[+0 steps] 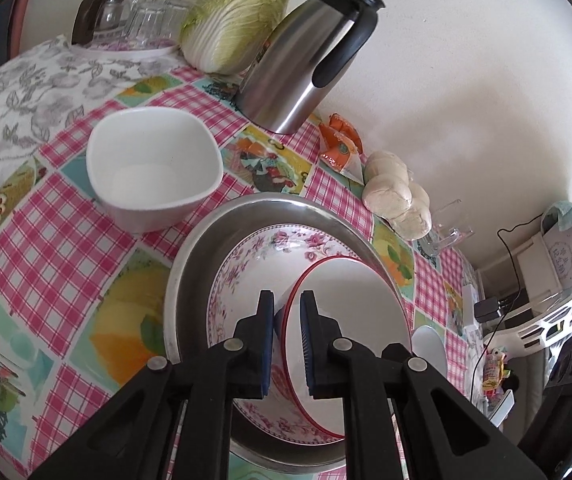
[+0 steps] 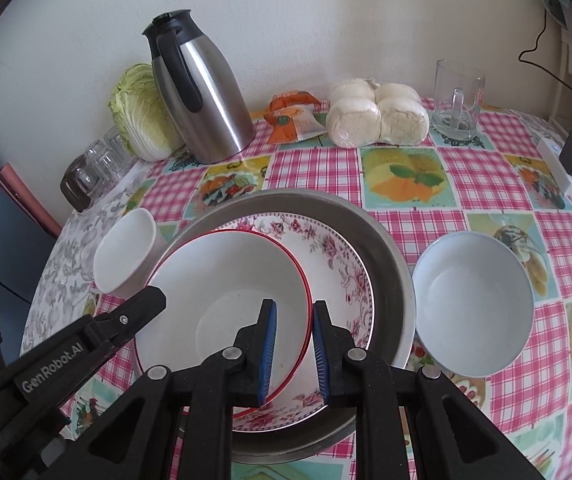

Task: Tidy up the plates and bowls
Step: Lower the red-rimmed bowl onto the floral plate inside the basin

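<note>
Red-rimmed white bowl (image 2: 222,280), pink-flowered plate (image 2: 338,264), grey metal basin (image 2: 386,240), pink-checked tablecloth (image 2: 406,168).

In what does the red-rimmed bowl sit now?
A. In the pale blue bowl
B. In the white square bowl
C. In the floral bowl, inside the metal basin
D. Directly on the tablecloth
C: the red-rimmed bowl rests in the floral bowl, which lies in the metal basin.

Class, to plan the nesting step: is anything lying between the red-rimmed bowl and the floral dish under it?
Nothing visible does. The red-rimmed bowl sits tilted over the floral dish inside the metal basin, and the dish's exposed surface is bare. The left gripper clamps the bowl's rim; the right gripper straddles it.
</note>
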{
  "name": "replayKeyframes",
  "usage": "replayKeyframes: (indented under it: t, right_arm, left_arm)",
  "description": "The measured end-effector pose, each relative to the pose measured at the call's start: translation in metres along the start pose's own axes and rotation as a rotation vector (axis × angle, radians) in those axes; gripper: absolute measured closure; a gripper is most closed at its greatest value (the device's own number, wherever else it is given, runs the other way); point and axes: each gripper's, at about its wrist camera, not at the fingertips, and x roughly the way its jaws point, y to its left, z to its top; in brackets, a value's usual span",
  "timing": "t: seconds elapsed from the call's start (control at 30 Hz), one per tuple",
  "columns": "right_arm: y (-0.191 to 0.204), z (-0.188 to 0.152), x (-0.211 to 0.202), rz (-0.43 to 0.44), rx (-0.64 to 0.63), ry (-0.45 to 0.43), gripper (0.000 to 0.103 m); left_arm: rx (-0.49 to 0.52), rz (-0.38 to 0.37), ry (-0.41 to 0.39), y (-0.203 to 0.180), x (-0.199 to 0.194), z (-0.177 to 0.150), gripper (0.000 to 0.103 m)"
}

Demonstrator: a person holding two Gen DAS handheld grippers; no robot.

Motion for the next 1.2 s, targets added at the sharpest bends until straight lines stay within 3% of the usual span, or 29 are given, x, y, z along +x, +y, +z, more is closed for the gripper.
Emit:
replayKeyframes:
  t: [0.3,0.6,0.87,1.07,1.17,1.2]
  right_arm:
    - [-0.001,0.003,0.003,0.001,0.018,-0.02,0.084]
    - [-0.015,0.008,0.005,0.032,0.09,-0.049,0.083]
    - [-0.016,0.007,-0.004,0.024,0.115,-0.05,0.081]
    - [-0.023,0.001,-0.024,0.012,0.128,-0.066,0.064]
    - [-0.028,-0.001,-0.035,-0.006,0.137,-0.092,0.045]
    - [-0.029,-0.002,-0.039,-0.012,0.138,-0.103,0.044]
  left_arm:
    - [-0.013,-0.041,0.01,0.003,0.006,0.003,0.091]
    - [-0.074,-0.149,0.04,0.01,0.018,0.012,0.091]
    - [-0.02,-0.078,0.085,0.002,0.014,0.005,0.091]
    - [0.085,0.003,0.063,-0.014,0.0,-0.005,0.084]
    - [0.103,-0.002,0.047,-0.021,-0.007,-0.005,0.068]
    - [0.107,0.003,0.04,-0.023,-0.009,-0.005,0.062]
